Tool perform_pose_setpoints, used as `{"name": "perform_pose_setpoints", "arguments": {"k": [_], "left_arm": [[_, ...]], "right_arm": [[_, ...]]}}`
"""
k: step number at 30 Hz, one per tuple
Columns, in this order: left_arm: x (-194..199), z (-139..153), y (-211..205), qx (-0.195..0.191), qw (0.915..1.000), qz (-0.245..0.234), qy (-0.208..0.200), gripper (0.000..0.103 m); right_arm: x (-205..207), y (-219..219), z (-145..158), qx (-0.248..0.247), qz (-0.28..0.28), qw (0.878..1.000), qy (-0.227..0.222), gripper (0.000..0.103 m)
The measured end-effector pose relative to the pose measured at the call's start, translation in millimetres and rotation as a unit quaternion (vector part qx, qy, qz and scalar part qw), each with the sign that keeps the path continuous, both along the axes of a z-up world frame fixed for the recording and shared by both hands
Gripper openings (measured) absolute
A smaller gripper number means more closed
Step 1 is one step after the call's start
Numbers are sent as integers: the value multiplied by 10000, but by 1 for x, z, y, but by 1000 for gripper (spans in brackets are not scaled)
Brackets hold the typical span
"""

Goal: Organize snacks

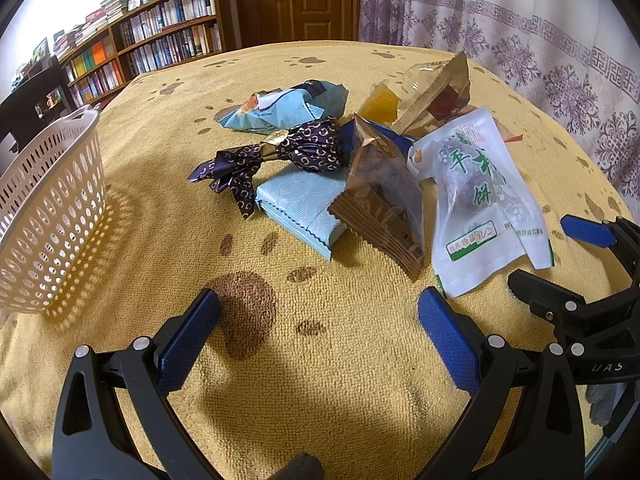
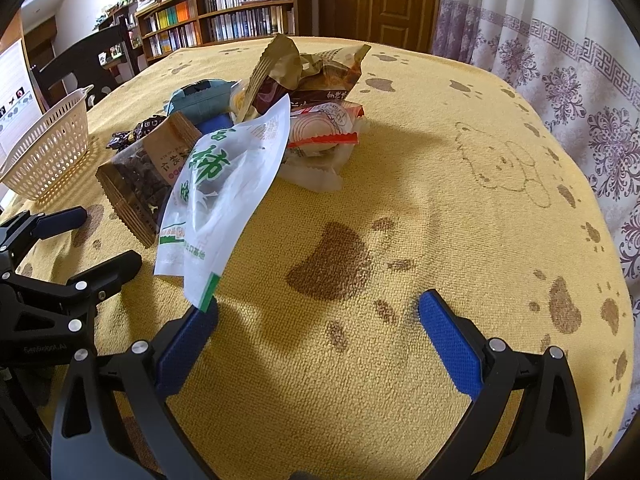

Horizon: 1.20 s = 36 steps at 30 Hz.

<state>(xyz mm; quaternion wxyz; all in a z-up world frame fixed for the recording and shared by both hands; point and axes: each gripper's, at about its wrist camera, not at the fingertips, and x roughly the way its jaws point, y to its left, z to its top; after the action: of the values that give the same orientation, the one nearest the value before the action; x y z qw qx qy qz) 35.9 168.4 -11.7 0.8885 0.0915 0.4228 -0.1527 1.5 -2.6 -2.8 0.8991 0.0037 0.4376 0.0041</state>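
Note:
A pile of wrapped snacks lies on the yellow cloth: a purple twisted candy wrapper [image 1: 280,152], a pale blue flat pack [image 1: 304,208], a brown see-through pouch [image 1: 380,196] [image 2: 140,176], a white and green packet [image 1: 476,200] [image 2: 224,184] and a red-edged packet [image 2: 324,128]. My left gripper [image 1: 320,316] stands open, short of the pile, nothing between its fingers. My right gripper [image 2: 320,316] is open too; the white packet's corner rests against its left fingertip [image 2: 200,320]. A white perforated basket [image 1: 48,216] [image 2: 52,148] stands to the left.
The table carries a yellow cloth [image 2: 440,200] with brown paw prints. A dark chair [image 2: 80,68] and bookshelves [image 1: 160,44] stand beyond the far left edge, a patterned curtain [image 2: 560,60] on the right. Bare cloth spreads right of the pile.

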Motion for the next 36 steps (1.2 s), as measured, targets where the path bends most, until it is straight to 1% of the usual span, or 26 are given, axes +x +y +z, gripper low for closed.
{"name": "perform_pose_setpoints", "arguments": {"k": [3,23,26,27,29,31,34,36], "left_arm": [[2,-1,2,24,9999,-97,36,100],[1,0,1,-12,10000,-86,4,100],[1,3,8,-248,9997,-88,-2,100],[0,5,13,-423,9991,-73,-12,100],[-2,8,23,-616,9981,21,-99,100],[-6,13,31,-844,9961,47,-235,100],[-9,17,39,-1066,9938,44,-305,100],[-11,20,47,-1269,9912,52,-360,100]], "right_arm": [[0,0,0,8,9,10000,-11,98],[-1,0,2,24,38,10000,-1,98],[-1,-2,2,94,65,9999,-14,98],[-2,-2,3,115,79,9999,-21,98],[-3,-4,4,191,96,9998,-37,98],[-3,-6,5,276,124,9995,-40,98],[-7,-8,9,493,229,9985,-22,98],[-10,-7,14,624,310,9975,-87,98]]}}
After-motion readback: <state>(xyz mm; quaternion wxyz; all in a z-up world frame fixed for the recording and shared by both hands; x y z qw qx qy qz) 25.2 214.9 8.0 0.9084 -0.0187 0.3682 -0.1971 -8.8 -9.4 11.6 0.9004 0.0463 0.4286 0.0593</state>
